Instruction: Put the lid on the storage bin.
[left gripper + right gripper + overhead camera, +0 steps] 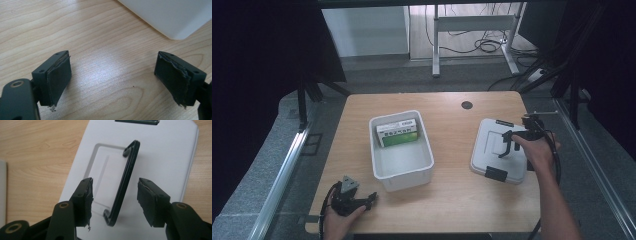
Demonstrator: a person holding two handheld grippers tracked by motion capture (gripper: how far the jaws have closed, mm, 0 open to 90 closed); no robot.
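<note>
From above we see a white lid (497, 150) near the table's (452, 200) right edge, with the right gripper (507, 145) over its black handle (498, 141). The left gripper (369, 199) rests at the front left corner beside a white bin (402, 172) holding a green box (398, 134).

Along the left gripper (112, 75) we see its jaws wide apart over bare wood.

Along the right gripper (115, 197), the jaws stand apart astride the handle (123, 182) without pressing on it.

Light wooden table (447, 200), rounded corners, 1 dark round grommet (467, 105) far. Directly on top: white bin (404, 172) centre-left, white lid (492, 160) flat at right.
</note>
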